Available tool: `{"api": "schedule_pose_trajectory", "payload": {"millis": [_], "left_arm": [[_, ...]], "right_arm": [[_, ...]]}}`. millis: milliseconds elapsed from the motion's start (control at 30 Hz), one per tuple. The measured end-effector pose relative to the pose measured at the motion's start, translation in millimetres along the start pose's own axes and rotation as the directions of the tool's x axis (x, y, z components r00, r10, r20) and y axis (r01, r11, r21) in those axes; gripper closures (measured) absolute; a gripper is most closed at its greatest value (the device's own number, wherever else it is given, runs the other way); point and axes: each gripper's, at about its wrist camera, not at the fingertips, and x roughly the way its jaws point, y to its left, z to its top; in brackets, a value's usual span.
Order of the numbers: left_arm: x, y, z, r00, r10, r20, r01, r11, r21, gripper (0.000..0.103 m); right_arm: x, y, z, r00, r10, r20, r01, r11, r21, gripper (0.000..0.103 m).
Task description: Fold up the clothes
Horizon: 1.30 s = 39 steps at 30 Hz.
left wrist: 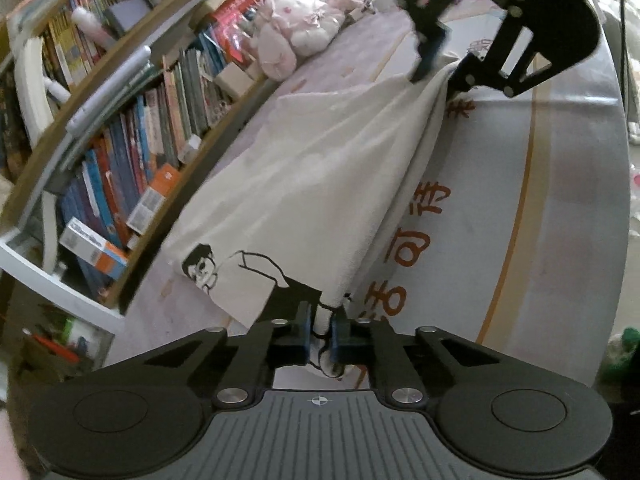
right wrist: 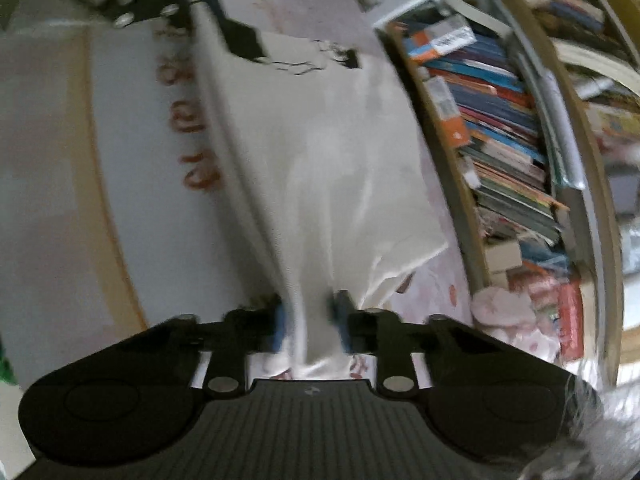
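The left tongs (left wrist: 320, 334) are clamped on one end of a white shirt (left wrist: 320, 184), right where a black cartoon drawing (left wrist: 240, 272) of a person is printed. A small bunch of cloth sits squeezed between the two blue pads (left wrist: 306, 328).

The right tongs (right wrist: 310, 320) are clamped on the other end of the shirt (right wrist: 332, 168), with a thick fold of cloth pinched between them. That view is blurry.

The shirt stretches between the two tongs, and each view shows the other tongs at the far end of the cloth. Most of it lies on a pale mat (left wrist: 540, 220) with orange writing (left wrist: 416, 232) and a tan stripe. The edge held between the tongs looks lifted a little.

Beside the shirt, on its left in the left view, stands a bookshelf (left wrist: 132, 148) packed with books. Farther off, near the end of the shelf, lies a pink soft toy (left wrist: 292, 36).
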Motion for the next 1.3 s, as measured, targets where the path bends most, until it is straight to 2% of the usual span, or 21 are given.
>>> {"api": "schedule_pose_trajectory", "payload": {"millis": [67, 167, 333, 433, 567, 667, 767, 900, 1000, 1133, 1300], "left_arm": [[-3, 2, 4, 1.0, -0.02, -0.013, 0.02, 1.0, -0.016, 0.097], [-21, 8, 11, 0.999, -0.054, -0.008, 0.054, 0.997, -0.051, 0.097], [-61, 14, 25, 0.993, -0.115, 0.009, 0.116, 0.987, -0.113, 0.097], [-88, 10, 32, 0.984, -0.176, 0.01, 0.176, 0.974, -0.141, 0.097], [-117, 1, 42, 0.963, -0.27, -0.011, 0.266, 0.954, -0.139, 0.097], [-131, 9, 51, 0.962, -0.272, 0.0, 0.27, 0.953, -0.137, 0.097], [-138, 26, 61, 0.969, -0.244, 0.024, 0.245, 0.958, -0.148, 0.097], [-127, 65, 70, 0.982, -0.18, 0.062, 0.188, 0.965, -0.182, 0.097], [-109, 93, 77, 0.98, -0.175, 0.091, 0.19, 0.96, -0.206, 0.097], [-66, 120, 76, 0.972, -0.226, 0.065, 0.236, 0.941, -0.242, 0.095], [3, 137, 65, 0.946, -0.323, 0.006, 0.306, 0.891, -0.335, 0.094]], "right_arm": [[-5, 0, -1, 1.0, 0.0, 0.003, 0.0, 1.0, -0.006, 0.094], [-20, -14, -5, 1.0, 0.029, 0.012, -0.029, 0.998, 0.059, 0.095], [-62, -40, -23, 0.985, 0.161, 0.064, -0.168, 0.976, 0.135, 0.095], [-88, -47, -36, 0.969, 0.231, 0.088, -0.242, 0.96, 0.144, 0.095], [-120, -54, -52, 0.947, 0.298, 0.119, -0.314, 0.935, 0.163, 0.095], [-140, -65, -55, 0.938, 0.316, 0.143, -0.337, 0.927, 0.167, 0.096], [-152, -85, -50, 0.942, 0.288, 0.171, -0.316, 0.934, 0.17, 0.096], [-150, -117, -35, 0.955, 0.212, 0.21, -0.248, 0.955, 0.165, 0.096], [-132, -138, -22, 0.964, 0.17, 0.205, -0.202, 0.968, 0.148, 0.096], [-94, -158, -9, 0.966, 0.18, 0.186, -0.21, 0.965, 0.156, 0.096], [-33, -161, 6, 0.966, 0.229, 0.119, -0.246, 0.956, 0.159, 0.096]]}}
